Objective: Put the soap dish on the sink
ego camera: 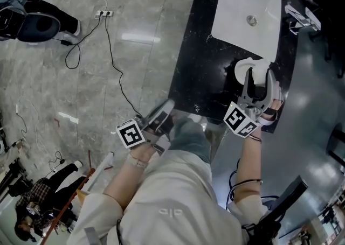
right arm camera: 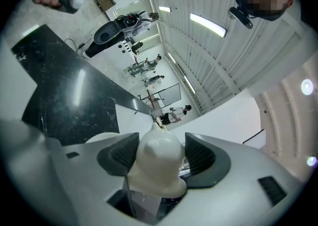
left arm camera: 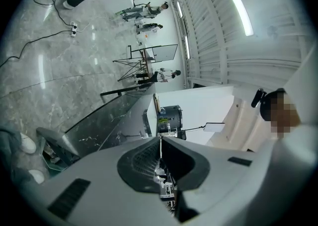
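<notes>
The white soap dish (ego camera: 246, 67) hangs over the black marble counter (ego camera: 199, 66), just at the near rim of the white sink basin (ego camera: 237, 1). My right gripper (ego camera: 257, 78) is shut on the soap dish; in the right gripper view a rounded white part of the dish (right arm camera: 158, 163) fills the gap between the jaws of the right gripper (right arm camera: 161, 156). My left gripper (ego camera: 166, 107) is held low by the person's knee, off the counter's near corner. In the left gripper view the left gripper (left arm camera: 160, 158) has its pads pressed together with nothing between them.
A faucet (ego camera: 302, 19) stands at the basin's right side and a drain (ego camera: 251, 20) sits in its middle. On the marble floor lie a power strip with a cable (ego camera: 102, 13) and a dark rounded machine (ego camera: 38, 23). People stand at the lower left (ego camera: 38, 201).
</notes>
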Demonstrator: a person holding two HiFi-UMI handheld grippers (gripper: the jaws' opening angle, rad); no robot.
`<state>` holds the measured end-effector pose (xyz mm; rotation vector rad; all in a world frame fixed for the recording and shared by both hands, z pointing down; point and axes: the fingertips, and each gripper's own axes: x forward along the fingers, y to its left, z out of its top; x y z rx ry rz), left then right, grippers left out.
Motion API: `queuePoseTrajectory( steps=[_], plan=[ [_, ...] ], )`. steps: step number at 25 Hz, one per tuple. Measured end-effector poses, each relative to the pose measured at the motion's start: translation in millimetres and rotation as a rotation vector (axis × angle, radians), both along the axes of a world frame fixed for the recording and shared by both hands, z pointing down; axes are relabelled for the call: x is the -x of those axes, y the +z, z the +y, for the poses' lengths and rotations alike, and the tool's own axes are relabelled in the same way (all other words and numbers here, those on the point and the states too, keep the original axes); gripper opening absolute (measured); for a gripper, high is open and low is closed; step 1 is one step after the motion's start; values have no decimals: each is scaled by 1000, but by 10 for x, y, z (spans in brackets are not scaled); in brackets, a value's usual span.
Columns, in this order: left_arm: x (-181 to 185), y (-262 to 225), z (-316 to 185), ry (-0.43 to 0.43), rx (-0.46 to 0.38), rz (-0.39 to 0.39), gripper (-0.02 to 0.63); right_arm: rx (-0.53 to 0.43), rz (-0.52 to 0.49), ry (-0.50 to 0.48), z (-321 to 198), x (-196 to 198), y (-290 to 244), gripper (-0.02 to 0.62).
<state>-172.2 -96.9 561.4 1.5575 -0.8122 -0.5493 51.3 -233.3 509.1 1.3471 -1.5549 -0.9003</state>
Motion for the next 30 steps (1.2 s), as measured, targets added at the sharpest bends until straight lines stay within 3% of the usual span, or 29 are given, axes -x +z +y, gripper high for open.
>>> queuePoseTrajectory(
  steps=[3,7,18,30],
  plan=[
    [12,-12,-14,3,-10,-16,8,0,-9,1,-4,-14,-28,275],
    [-24,16,33,-20,43,53,8,7,-10,1,1,-13,-52,276],
    [-12,-10,39,-23,41,45,8,38,-42,-39,42,88,-18,299],
    [128,-2,158,-49,18,52,8,1,-57,-73,174,310,-144,301]
  ],
)
